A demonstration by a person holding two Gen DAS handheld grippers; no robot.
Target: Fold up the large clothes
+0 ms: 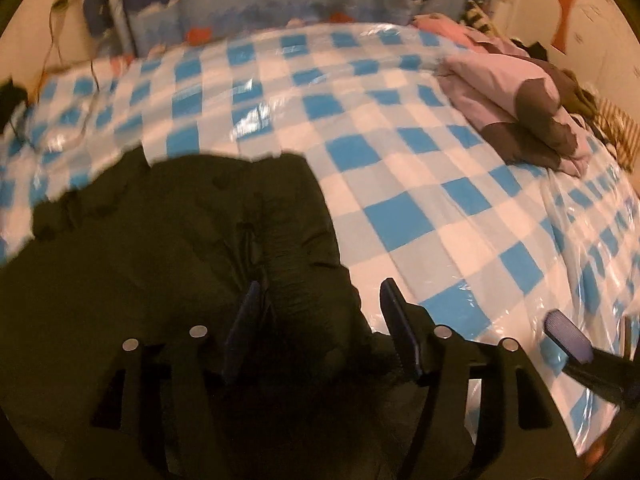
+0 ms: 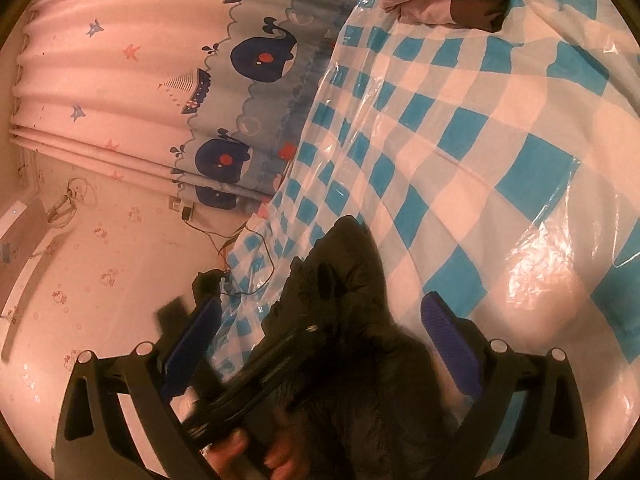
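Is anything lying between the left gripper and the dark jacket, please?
Nothing visible does: the left gripper stands open right over the dark jacket, a raised fold of it already between the fingers. The folded pink garment lies well off on the checked cover.

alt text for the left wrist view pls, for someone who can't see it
The left gripper, jaws open, straddles a ridge of a black puffy jacket on a blue-and-white checked bed cover. Folded pink-and-brown clothes sit far right; the other gripper's blue pad pokes in.

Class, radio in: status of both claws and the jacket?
Left claw open astride a fold of black puffy jacket. Right claw open over it. Folded pink-brown garment lies apart.
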